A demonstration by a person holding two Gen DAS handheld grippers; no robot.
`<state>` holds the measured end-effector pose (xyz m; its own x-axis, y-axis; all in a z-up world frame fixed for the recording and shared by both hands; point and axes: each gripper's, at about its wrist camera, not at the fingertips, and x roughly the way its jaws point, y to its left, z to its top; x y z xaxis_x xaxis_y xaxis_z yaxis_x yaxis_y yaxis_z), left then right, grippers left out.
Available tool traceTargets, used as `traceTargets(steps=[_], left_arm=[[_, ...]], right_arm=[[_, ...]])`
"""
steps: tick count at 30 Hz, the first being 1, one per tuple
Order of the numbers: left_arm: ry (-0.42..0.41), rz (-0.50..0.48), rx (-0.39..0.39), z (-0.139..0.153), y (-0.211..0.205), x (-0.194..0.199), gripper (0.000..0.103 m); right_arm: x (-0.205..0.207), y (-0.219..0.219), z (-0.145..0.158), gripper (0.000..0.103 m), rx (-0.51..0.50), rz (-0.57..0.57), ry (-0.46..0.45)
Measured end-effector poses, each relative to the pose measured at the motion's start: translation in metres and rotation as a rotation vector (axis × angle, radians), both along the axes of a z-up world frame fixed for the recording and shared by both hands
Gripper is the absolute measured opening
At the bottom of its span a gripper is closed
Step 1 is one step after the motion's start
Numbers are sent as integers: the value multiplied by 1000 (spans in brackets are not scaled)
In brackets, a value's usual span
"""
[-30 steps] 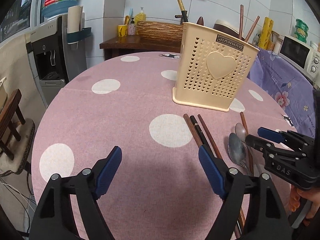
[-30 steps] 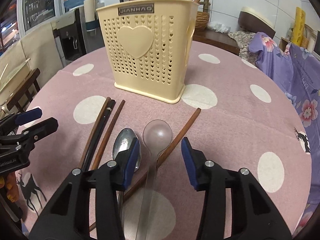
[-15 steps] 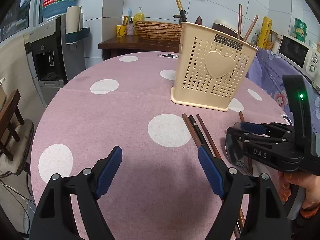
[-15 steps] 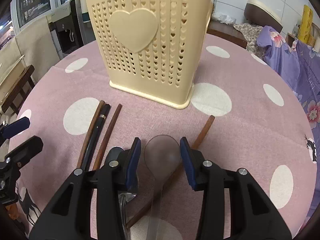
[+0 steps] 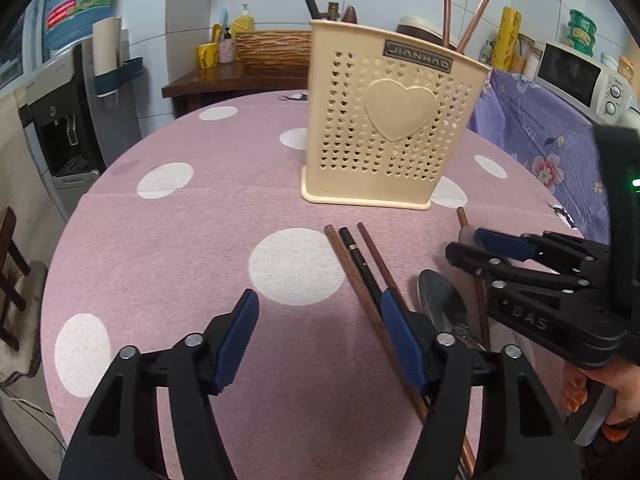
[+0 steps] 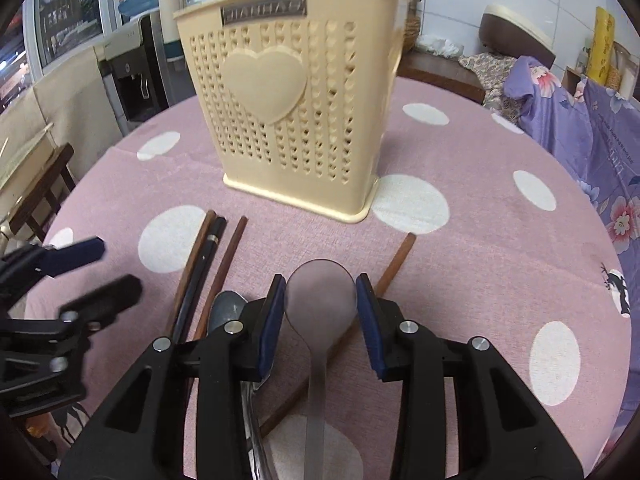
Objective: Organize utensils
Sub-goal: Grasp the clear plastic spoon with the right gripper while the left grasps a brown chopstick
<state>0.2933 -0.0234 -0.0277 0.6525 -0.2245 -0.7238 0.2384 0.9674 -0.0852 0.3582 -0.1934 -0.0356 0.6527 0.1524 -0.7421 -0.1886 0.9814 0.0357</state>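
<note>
Right gripper (image 6: pixel 320 304): the two blue pads stand on either side of the bowl of the clear spoon (image 6: pixel 320 300), touching or very nearly touching its edges. Whether they are bearing on it cannot be told. The spoon occupies the lower centre of the right wrist view. Its long axis runs straight back along the fingers, bowl away from the camera and toward the holder (image 6: pixel 292 120) in the upper centre, handle passing beneath the gripper body. It lies across one brown chopstick (image 6: pixel 394 260), which slants from lower left to upper right.

Left gripper (image 5: pixel 318 328): pads wide apart, holding nothing, low in the left wrist view over the pink spotted tablecloth (image 5: pixel 180 240). Its right pad sits over the near ends of three chopsticks (image 5: pixel 360 264) (two brown, one black with a metal band), laid side by side with tips toward the holder.

The metal spoon (image 5: pixel 440 300) lies just beside these, bowl toward the holder, between the two grippers.

Materials:
- Clear spoon: translucent, smooth, probably plastic; thin flat handle.
- Metal spoon: dull, reflective.
- Holder: cream plastic, upright, pierced with small hearts, a raised heart on its face; two chopsticks already stand in it.

Judgement: the right gripper is better placed for the clear spoon; a grip across the rounded bowl may slip.
</note>
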Motion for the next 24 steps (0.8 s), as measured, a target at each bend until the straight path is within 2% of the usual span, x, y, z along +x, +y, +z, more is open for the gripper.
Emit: traceTargets(steps=[2, 5, 8, 11, 18, 24], left_arm=[[18, -20, -2, -2, -8, 6, 57], [34, -40, 35, -8, -21, 13, 51], [48, -25, 68, -14, -25, 19, 46], [54, 0, 67, -16, -20, 20, 41], [67, 14, 53, -15, -18, 22, 40], [77, -4, 118, -19, -26, 28, 38]], right_arm=[[-5, -3, 7, 37, 10, -10, -19], [-13, -9, 13, 37, 33, -19, -34], [-19, -11, 17, 37, 46, -19, -40], [-23, -12, 19, 37, 56, -19, -47], [-28, -12, 25, 37, 70, -23, -68], [-29, -14, 26, 37, 71, -31, -69]])
